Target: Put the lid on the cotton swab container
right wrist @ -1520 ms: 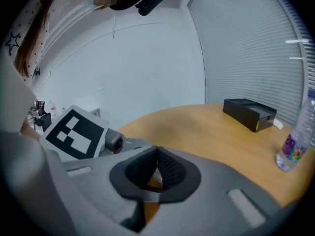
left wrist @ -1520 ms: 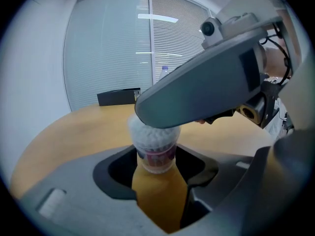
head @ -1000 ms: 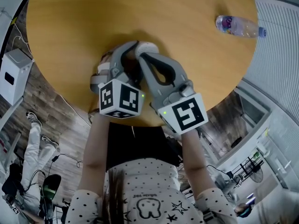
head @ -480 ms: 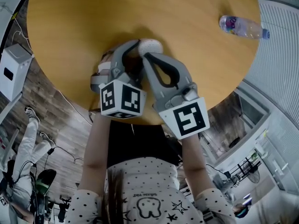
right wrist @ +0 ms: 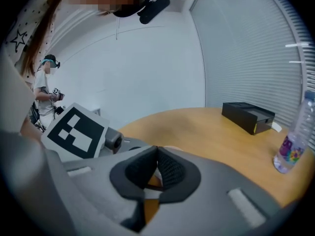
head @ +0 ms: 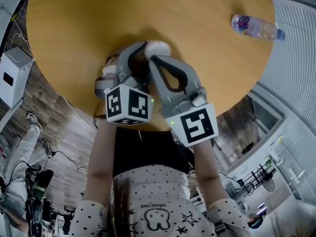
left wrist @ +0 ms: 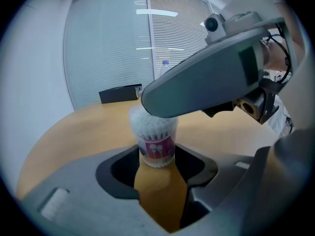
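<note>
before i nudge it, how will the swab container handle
Probably light: the container is small clear plastic packed with swabs. Taller than wide with a narrower base, so it may tip if pushed high. Smooth wall may slip in the left hand-held gripper.

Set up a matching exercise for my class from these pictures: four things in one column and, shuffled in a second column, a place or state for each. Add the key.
Things
1. cotton swab container
2. water bottle
3. black box
4. right gripper

Places or states
A. lies flat on the table
B. stands between the jaws of the left gripper
C. reaches over the container's top
D. stands upright, clear plastic

Pairs: 1-B, 2-D, 3-A, 4-C
</note>
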`<state>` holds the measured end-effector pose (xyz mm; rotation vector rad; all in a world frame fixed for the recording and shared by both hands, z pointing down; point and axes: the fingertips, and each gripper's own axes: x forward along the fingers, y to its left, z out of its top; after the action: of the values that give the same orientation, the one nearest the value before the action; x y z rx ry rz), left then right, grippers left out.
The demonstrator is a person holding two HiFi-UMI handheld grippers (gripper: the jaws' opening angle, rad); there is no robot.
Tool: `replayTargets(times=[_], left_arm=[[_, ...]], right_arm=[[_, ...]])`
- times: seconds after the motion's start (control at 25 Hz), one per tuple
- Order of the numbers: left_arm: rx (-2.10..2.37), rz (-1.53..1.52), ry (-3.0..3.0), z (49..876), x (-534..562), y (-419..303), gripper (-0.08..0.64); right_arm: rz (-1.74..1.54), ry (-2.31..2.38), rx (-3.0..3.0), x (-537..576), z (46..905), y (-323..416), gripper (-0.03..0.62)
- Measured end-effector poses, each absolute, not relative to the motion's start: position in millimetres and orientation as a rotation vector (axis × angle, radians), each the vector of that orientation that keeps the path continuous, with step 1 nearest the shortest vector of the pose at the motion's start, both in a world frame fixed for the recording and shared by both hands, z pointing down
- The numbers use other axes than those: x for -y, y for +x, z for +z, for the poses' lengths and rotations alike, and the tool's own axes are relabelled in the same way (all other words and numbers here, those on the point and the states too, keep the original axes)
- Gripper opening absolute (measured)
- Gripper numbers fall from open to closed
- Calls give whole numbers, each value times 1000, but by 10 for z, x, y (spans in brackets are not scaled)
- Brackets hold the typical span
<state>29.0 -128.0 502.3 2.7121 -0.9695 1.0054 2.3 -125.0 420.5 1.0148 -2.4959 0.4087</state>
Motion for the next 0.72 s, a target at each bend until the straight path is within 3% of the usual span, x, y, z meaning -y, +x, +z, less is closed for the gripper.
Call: replayTargets(times=[0.72], left_arm=[[1024,1005,2686,5015,1189,182,249]], right_arm=[[346,992,2587,1217,4164,17,5]])
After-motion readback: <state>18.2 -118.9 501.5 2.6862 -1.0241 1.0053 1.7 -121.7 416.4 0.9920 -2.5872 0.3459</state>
